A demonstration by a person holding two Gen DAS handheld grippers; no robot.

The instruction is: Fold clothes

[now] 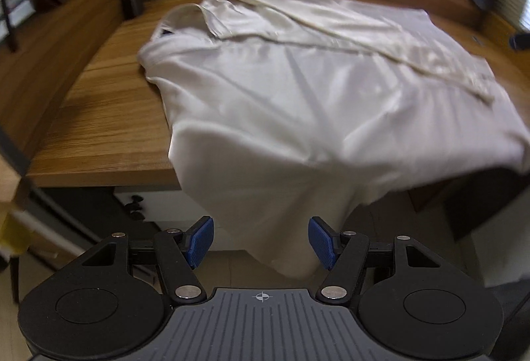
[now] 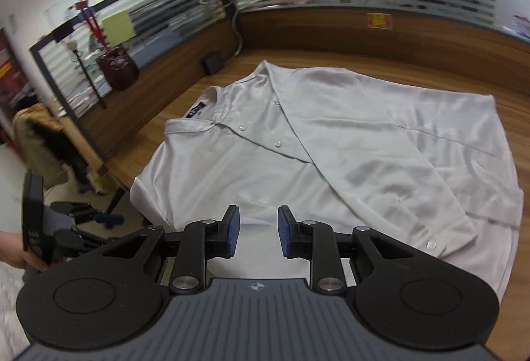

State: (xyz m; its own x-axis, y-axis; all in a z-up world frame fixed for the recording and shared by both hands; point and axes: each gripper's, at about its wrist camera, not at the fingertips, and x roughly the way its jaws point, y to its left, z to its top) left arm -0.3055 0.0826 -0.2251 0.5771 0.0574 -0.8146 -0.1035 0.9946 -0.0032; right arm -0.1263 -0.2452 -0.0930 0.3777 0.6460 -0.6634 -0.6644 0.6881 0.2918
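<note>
White shirt (image 2: 331, 135) on wooden desk (image 1: 99, 129) (hem overhanging), grippers apart

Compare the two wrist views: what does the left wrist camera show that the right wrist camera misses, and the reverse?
Only the left wrist view shows the sleeve hanging off the table edge, in line with the left gripper's open jaws. Only the right wrist view shows the buttons, the folded sleeve's cuff, and the open right gripper. Both show the white shirt and its collar.

Shirt (image 2: 331, 162) off-white, plain; desk (image 1: 106, 115) brown woodgrain; tool pads (image 2: 232, 231) blue.
</note>
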